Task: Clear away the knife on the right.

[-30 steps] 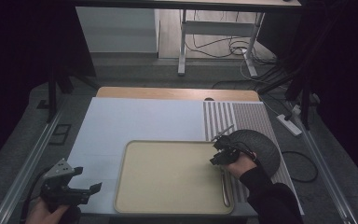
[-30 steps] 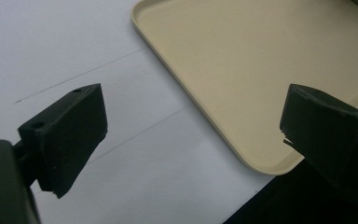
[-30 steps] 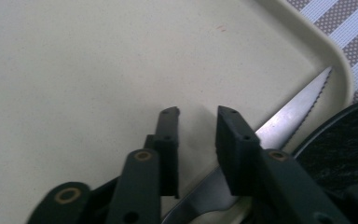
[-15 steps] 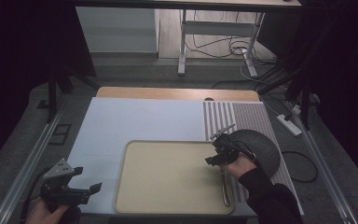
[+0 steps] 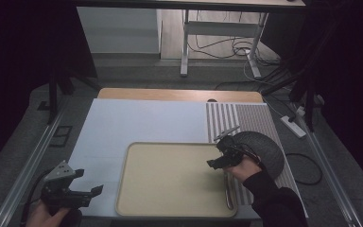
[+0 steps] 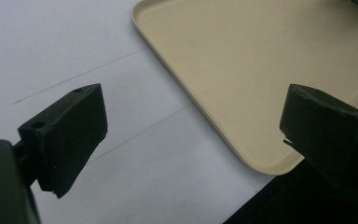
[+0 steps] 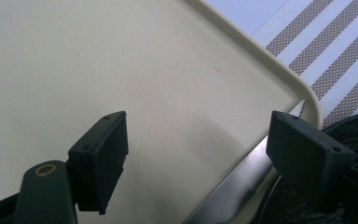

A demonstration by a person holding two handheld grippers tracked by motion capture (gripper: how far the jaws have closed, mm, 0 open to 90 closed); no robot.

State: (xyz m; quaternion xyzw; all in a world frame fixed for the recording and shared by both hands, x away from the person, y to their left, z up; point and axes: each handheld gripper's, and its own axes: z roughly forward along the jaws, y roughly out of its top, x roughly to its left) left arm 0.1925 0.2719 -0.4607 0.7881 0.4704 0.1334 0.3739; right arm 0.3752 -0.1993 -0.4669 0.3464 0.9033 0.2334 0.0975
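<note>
A beige tray (image 5: 170,179) lies empty at the front middle of the table. A metal utensil (image 5: 228,189) lies along its right inner edge. My right gripper (image 5: 220,158) hovers open over the tray's right side, just left of a dark round plate (image 5: 264,149). In the right gripper view the open gripper (image 7: 196,154) hangs above the tray (image 7: 121,70), with the utensil (image 7: 233,196) and the plate (image 7: 354,130) close by. My left gripper (image 5: 82,189) is held open at the front left corner, and in its own view this gripper (image 6: 191,130) holds nothing beside the tray's corner (image 6: 242,70).
A pale blue mat (image 5: 137,123) covers most of the table, and a striped placemat (image 5: 246,118) lies under the plate at the right. Metal rails run along both sides of the table. Cables and a power strip (image 5: 293,124) lie on the floor behind.
My right gripper has drifted slightly left and nearer, farther over the tray. The left gripper has stayed where it was.
</note>
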